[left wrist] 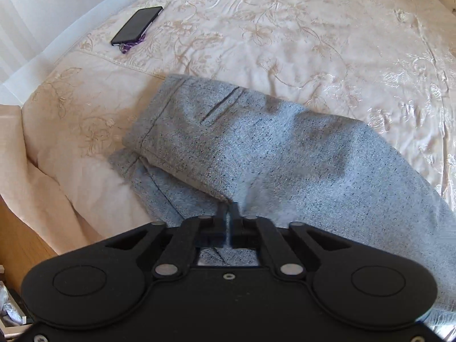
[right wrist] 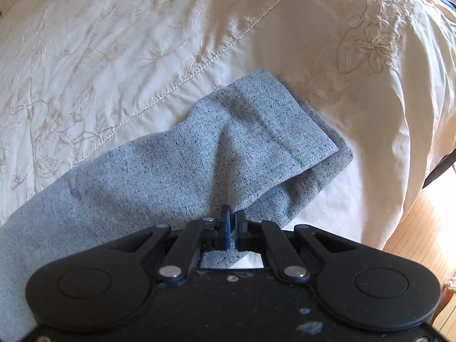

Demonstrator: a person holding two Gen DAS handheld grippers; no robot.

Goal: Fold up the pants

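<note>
Grey speckled pants (left wrist: 256, 148) lie on a cream embroidered bedspread (left wrist: 285, 34), one layer doubled over another. In the left wrist view my left gripper (left wrist: 228, 213) is shut on the near edge of the pants, lifting the upper layer into a ridge. In the right wrist view the pants (right wrist: 199, 154) show a hemmed end folded over a lower layer. My right gripper (right wrist: 233, 216) is shut on the fabric edge at the near side, cloth pinched between the fingers.
A black phone (left wrist: 136, 24) with a purple strap lies on the bed at the far left. The bed edge drops to a wooden floor (right wrist: 421, 228) on the right. A white wall (left wrist: 34, 14) runs behind the bed.
</note>
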